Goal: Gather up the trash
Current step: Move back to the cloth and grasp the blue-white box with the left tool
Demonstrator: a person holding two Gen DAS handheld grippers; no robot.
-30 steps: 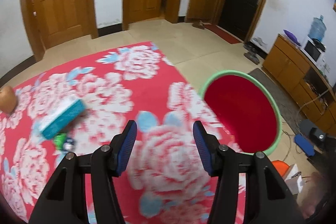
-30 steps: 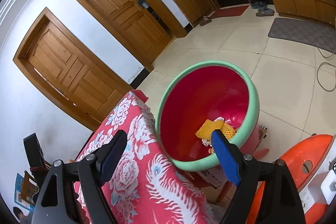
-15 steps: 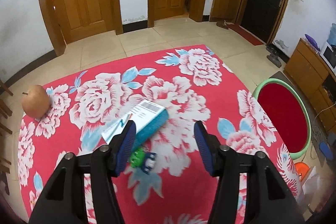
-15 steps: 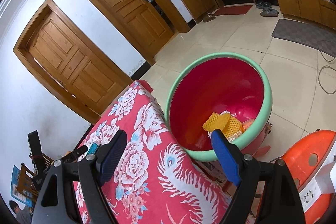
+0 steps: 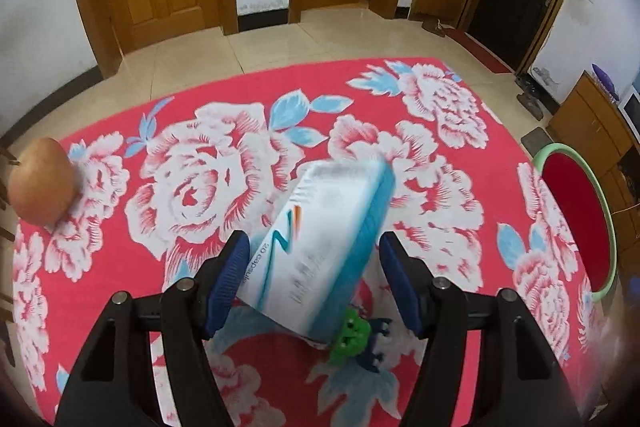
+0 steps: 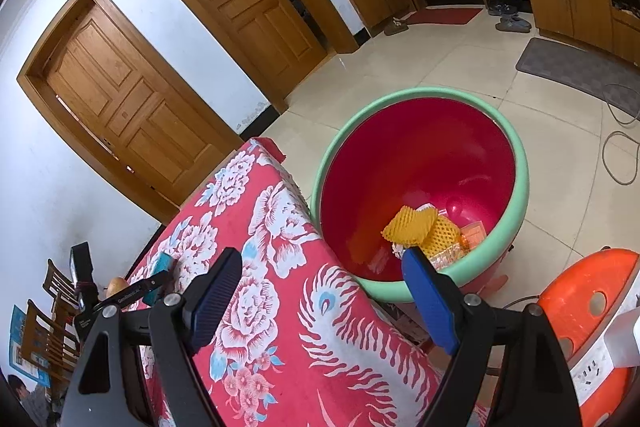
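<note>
Since a moment ago, the left gripper (image 5: pixel 314 281) has advanced, open jaws now flanking the capsule box (image 5: pixel 324 247). Beside it lies a green wrapper (image 5: pixel 352 341). Right gripper (image 6: pixel 320 301), jaws open, hovers near the red bin (image 6: pixel 420 163).

The left tool (image 5: pixel 314 283) has closed in, now straddling the box (image 5: pixel 320 247) (blurred).

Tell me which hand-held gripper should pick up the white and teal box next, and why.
Left. The left hand-held gripper is open with the white and teal box already between its fingers on the floral cloth. The right hand-held gripper hangs open near the red bin, far from the box.
</note>
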